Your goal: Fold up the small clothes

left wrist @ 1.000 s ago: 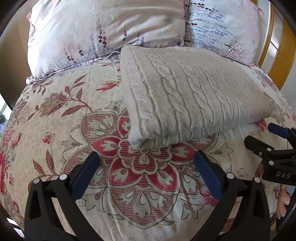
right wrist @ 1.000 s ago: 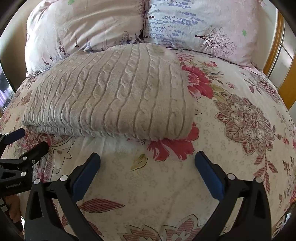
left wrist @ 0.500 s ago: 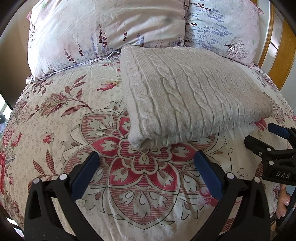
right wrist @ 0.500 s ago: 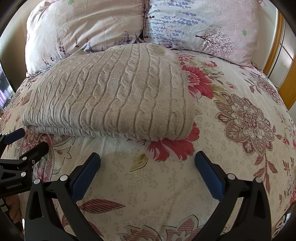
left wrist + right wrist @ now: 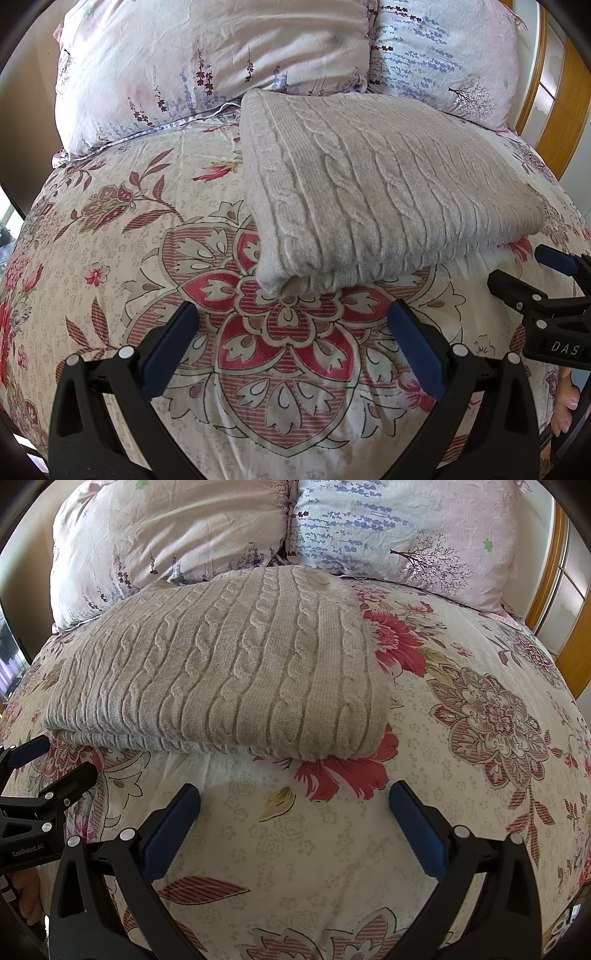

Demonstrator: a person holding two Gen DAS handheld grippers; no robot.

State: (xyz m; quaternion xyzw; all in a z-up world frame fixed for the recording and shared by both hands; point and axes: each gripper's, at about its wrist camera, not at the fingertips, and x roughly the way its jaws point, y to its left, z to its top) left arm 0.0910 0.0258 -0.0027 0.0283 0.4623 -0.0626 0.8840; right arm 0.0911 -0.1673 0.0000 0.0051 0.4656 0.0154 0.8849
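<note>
A beige cable-knit sweater (image 5: 373,192) lies folded into a thick rectangle on the floral duvet (image 5: 147,229), its far edge against the pillows. In the right wrist view the same sweater (image 5: 229,664) fills the upper left. My left gripper (image 5: 291,321) hangs open just in front of the sweater's near left corner, with nothing between its blue pads. My right gripper (image 5: 293,801) is open too, a little short of the near right corner. Each gripper shows at the edge of the other's view: the right gripper (image 5: 546,280) and the left gripper (image 5: 48,764).
Two floral pillows (image 5: 207,59) (image 5: 399,531) stand at the head of the bed behind the sweater. A wooden frame (image 5: 561,110) rises at the right. The duvet (image 5: 480,709) spreads wide to the right of the sweater. Fingers of a hand (image 5: 563,402) show at the lower right.
</note>
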